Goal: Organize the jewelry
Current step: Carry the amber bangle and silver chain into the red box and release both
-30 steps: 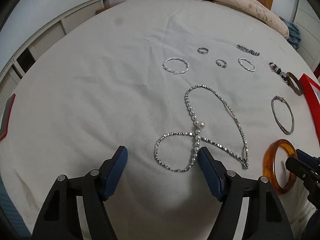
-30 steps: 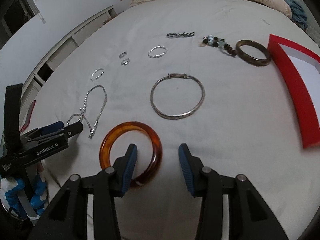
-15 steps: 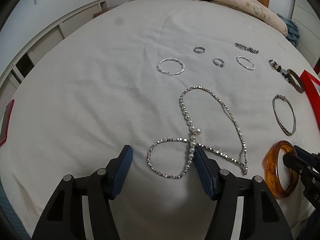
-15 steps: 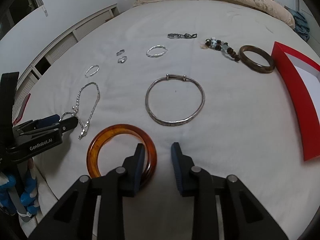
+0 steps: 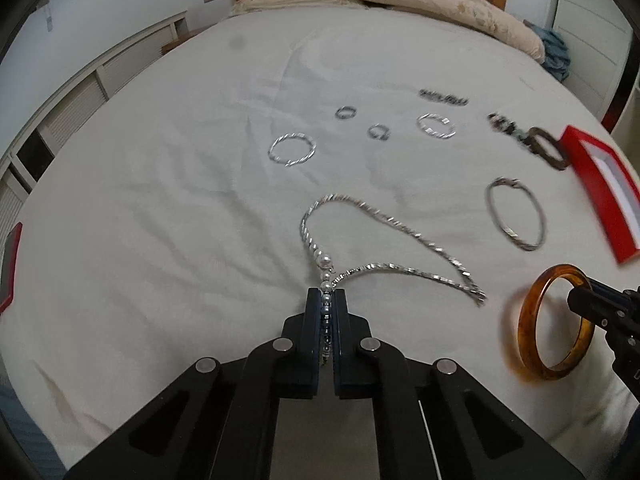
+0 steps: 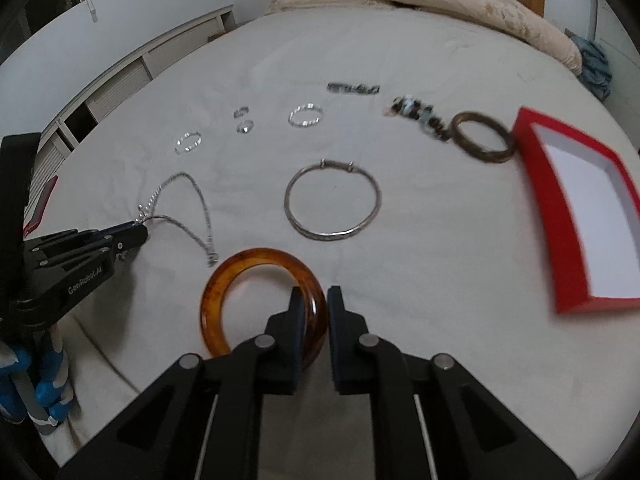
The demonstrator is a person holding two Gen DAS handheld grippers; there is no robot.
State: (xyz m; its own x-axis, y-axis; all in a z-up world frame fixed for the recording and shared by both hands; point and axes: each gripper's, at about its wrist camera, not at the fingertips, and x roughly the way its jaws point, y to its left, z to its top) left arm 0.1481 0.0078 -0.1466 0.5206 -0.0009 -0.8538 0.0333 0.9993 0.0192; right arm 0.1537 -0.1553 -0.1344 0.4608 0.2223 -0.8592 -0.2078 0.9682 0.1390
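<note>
My left gripper point(image 5: 326, 294) is shut on the beaded end of a silver pearl necklace point(image 5: 384, 232); the chain trails away over the white bedsheet and also shows in the right wrist view point(image 6: 192, 204). My right gripper point(image 6: 313, 294) is shut on the rim of an amber bangle point(image 6: 236, 276), lifted and tilted, also in the left wrist view point(image 5: 536, 320). An open red box point(image 6: 560, 216) with a white inside lies at the right.
On the sheet lie a thin silver bangle point(image 6: 332, 204), a dark brown bangle point(image 6: 482, 142), a beaded bracelet point(image 6: 416, 114), a chain bracelet point(image 6: 354, 88), two silver hoops point(image 5: 292, 148) point(image 5: 436, 125) and two rings point(image 5: 346, 112) point(image 5: 378, 131). Pillows and headboard are at the far end.
Both grippers have closed: the left on the necklace's pearl strand, pulling its loop in; the right on the amber bangle, which has lifted and tilted off the sheet.
</note>
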